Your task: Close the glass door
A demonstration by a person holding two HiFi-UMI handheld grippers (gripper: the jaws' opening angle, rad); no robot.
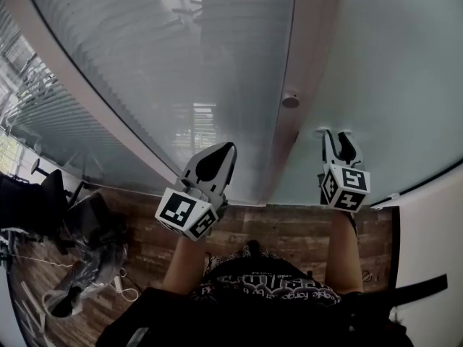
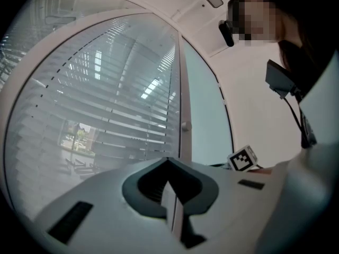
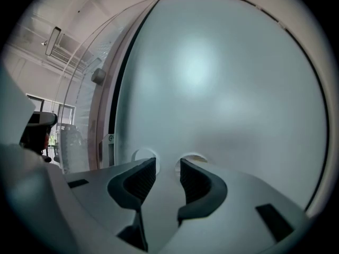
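Observation:
The frosted glass door [image 1: 391, 63] fills the right of the head view, beside a pale upright frame post [image 1: 307, 56] that carries a small round knob [image 1: 291, 100]. My right gripper [image 1: 335, 134] points at the door with its tips by a small white fitting [image 1: 320, 131]. In the right gripper view this gripper [image 3: 164, 164] is open, jaws a little apart with nothing clearly between them, and two round mounts [image 3: 143, 153] sit on the glass just behind the tips. A dark strip [image 3: 114, 105] runs along the door's left edge. My left gripper [image 1: 230, 147] hangs shut and empty before the slatted glass wall [image 1: 137, 63].
Wooden floor [image 1: 289, 230] lies below the door. A dark chair [image 1: 29, 201] and loose gear with cables [image 1: 87, 266] stand at the lower left. A white wall [image 1: 434, 230] closes off the lower right. In the left gripper view a person [image 2: 302, 52] stands close at the right.

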